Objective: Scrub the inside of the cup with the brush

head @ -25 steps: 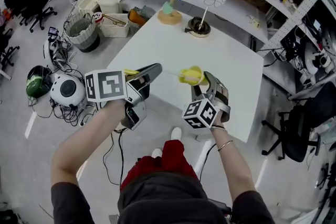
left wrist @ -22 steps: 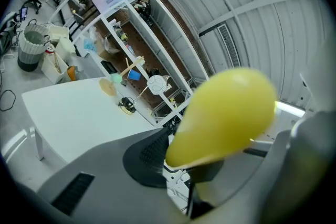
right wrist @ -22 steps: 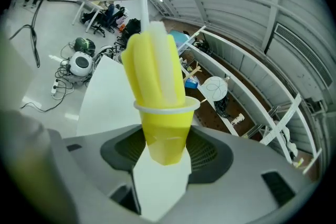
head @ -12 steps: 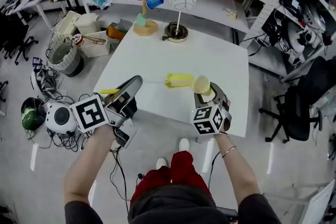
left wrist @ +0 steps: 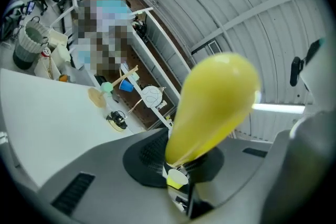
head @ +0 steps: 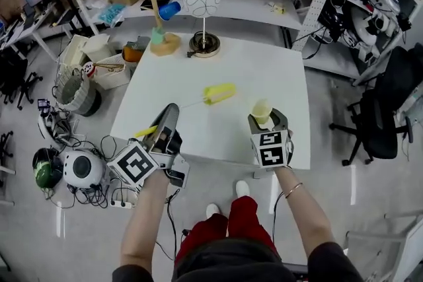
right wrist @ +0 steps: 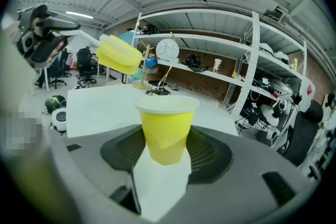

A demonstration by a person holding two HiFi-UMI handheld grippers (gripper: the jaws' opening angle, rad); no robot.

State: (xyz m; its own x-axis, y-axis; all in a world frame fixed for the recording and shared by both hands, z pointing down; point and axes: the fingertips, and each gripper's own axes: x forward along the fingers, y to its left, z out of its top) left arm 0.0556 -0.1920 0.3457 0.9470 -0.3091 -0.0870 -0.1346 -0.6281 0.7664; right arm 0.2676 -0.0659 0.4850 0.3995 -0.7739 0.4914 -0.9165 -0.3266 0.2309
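A yellow cup point(head: 261, 109) stands upright between the jaws of my right gripper point(head: 264, 121), above the white table's point(head: 264, 69) near edge. In the right gripper view the cup point(right wrist: 164, 131) sits mouth up, with the right gripper point(right wrist: 165, 157) shut on it. My left gripper point(head: 169, 118) is shut on the brush's yellow handle point(head: 146, 132). The brush's yellow head point(head: 219, 93) hangs over the table, left of the cup and outside it. The handle point(left wrist: 210, 107) fills the left gripper view, held by the left gripper point(left wrist: 184, 168). The brush head point(right wrist: 119, 55) shows at the upper left of the right gripper view.
A lamp with a white globe point(head: 201, 0) and a wooden stand point(head: 160, 36) bearing a blue cup stand at the table's far edge. Baskets and cables point(head: 76, 86) lie on the floor at left. An office chair point(head: 386, 115) and shelves are at right.
The brush head has come out of the cup and now sits apart to its left. The cup has rolled from lying sideways to upright. Both grippers have drawn back toward the table's near edge.
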